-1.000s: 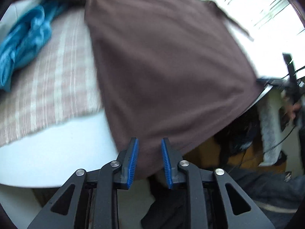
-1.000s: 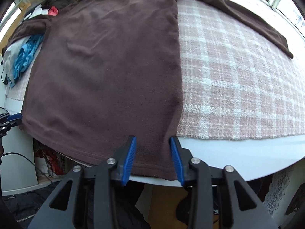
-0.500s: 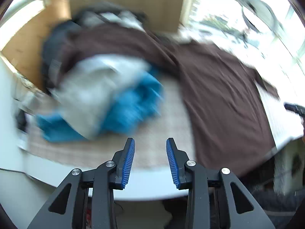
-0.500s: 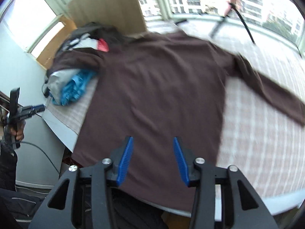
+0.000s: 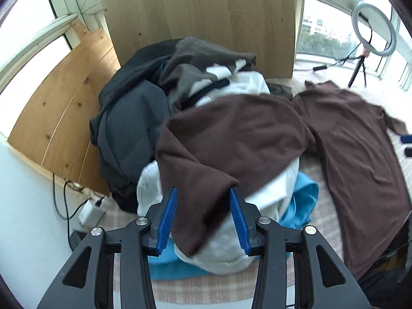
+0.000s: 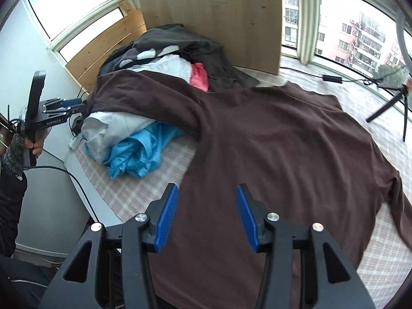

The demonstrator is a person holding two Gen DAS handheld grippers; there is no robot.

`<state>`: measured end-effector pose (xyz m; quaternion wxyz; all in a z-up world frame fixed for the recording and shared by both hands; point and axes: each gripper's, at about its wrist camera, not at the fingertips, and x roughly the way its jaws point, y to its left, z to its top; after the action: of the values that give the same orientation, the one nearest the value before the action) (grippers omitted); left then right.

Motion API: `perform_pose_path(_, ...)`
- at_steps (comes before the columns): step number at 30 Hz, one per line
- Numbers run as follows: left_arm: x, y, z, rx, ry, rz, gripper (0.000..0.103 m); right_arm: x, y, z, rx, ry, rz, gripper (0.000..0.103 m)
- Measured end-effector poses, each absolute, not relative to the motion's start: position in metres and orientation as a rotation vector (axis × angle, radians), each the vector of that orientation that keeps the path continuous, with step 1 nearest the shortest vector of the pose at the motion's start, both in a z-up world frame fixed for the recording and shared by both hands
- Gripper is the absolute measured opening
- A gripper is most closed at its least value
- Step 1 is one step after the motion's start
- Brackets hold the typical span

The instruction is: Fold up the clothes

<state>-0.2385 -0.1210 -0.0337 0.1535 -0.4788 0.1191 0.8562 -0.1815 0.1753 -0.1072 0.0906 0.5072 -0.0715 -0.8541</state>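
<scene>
You are laying out the brown long-sleeved shirt (image 6: 283, 154) for folding: its body is lying flat on the plaid-covered desk (image 6: 144, 180), but one sleeve (image 5: 226, 139) is draped up over the pile of unfolded clothes (image 5: 154, 108) at the desk's far corner. Your left gripper (image 5: 203, 219) is hovering over that sleeve's end with its fingers spread and closing, the cloth showing between them but not pinched. Your right gripper (image 6: 204, 211) is hanging above the shirt's lower body, fingers spread, holding nothing. The next move probably calls for pinching the sleeve cuff and drawing it off the pile, across the shirt's chest.
</scene>
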Motion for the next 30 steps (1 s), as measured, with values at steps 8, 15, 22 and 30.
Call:
perform_pose_path(8,-0.252,-0.173,-0.018,-1.302,0.205,2.436,0.002,-0.237,0.102,-0.113,1.473,-0.244,-2.469,0.047)
perform_pose_path(15,-0.262,-0.269,0.024,-1.268,-0.048,2.508,0.002,-0.288,-0.014,-0.086,1.260,0.006,-2.344,0.047)
perform_pose_path(22,-0.269,-0.261,0.015,-1.298,0.010,2.432,0.002,-0.330,-0.114,-0.081,1.116,0.188,-2.236,0.048)
perform_pose_path(30,-0.253,-0.273,-0.007,-1.320,-0.120,2.355,0.002,-0.324,-0.124,-0.144,1.368,0.107,-1.972,0.048)
